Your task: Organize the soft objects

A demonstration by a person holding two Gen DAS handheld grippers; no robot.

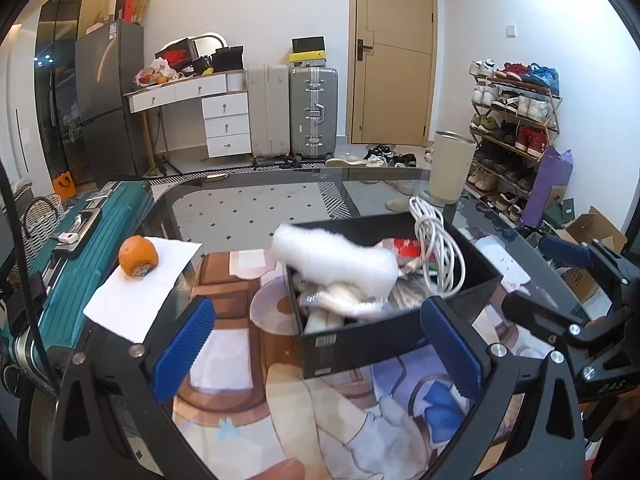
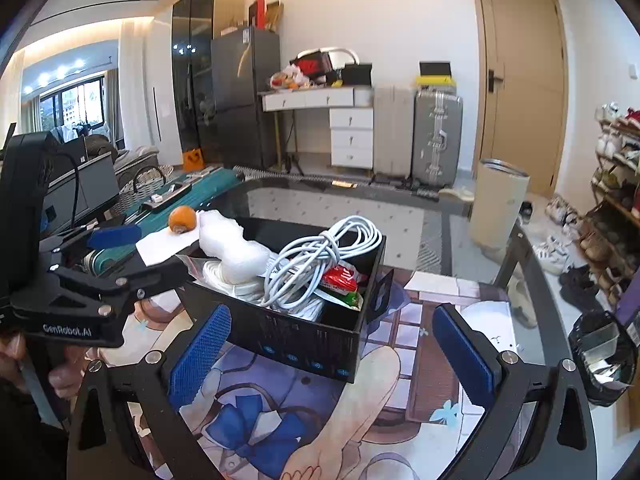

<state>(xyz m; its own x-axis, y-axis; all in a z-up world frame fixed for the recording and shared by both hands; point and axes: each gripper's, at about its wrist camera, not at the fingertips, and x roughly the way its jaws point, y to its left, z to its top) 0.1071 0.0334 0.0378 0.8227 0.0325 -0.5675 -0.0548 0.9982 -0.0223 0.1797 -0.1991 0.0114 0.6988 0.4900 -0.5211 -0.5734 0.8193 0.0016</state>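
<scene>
My left gripper (image 1: 320,344) and right gripper (image 2: 332,356): matte black frames, each with two ribbed blue pads (image 2: 200,356) fastened by silver screws (image 2: 154,357). White "GenRobot.AI" lettering (image 2: 67,330) marks the left body; a black cable (image 2: 74,184) loops behind it.

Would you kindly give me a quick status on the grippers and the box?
Left gripper open, empty. Right gripper open, empty. White fluffy bundle lies atop the full black box, overhanging its rim. Nothing between grippers and box.
</scene>
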